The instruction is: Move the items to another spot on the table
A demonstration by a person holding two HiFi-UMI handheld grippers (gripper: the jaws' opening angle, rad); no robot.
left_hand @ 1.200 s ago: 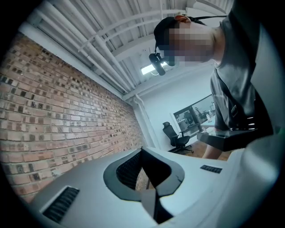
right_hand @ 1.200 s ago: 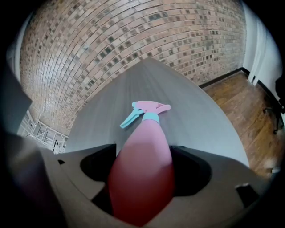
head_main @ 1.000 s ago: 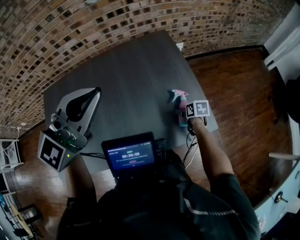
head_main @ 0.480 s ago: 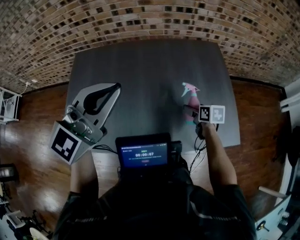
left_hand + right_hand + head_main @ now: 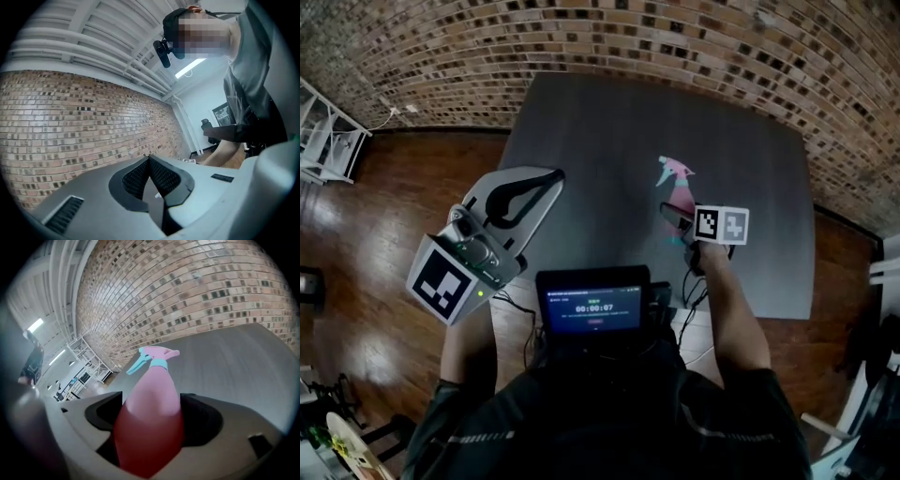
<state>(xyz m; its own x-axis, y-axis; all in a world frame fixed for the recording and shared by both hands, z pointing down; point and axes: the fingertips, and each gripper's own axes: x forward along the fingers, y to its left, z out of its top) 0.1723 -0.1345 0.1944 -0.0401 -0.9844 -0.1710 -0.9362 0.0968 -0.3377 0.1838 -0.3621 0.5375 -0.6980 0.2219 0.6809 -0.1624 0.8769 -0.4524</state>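
At the centre right of the head view, the right gripper [image 5: 677,219] has its jaws clamped wide around the body of a pink spray bottle [image 5: 679,187]. The bottle's teal trigger end points toward the top of the frame over the dark table [image 5: 600,122]. At the left of the frame, beside the table's left edge, the left gripper [image 5: 549,178] has its jaws pressed together and empty.

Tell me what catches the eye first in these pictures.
A pink spray bottle with a teal trigger, clamped in the right gripper toward the dark table's right side. Next comes the big pale left gripper, shut and empty, hovering at the table's left edge.
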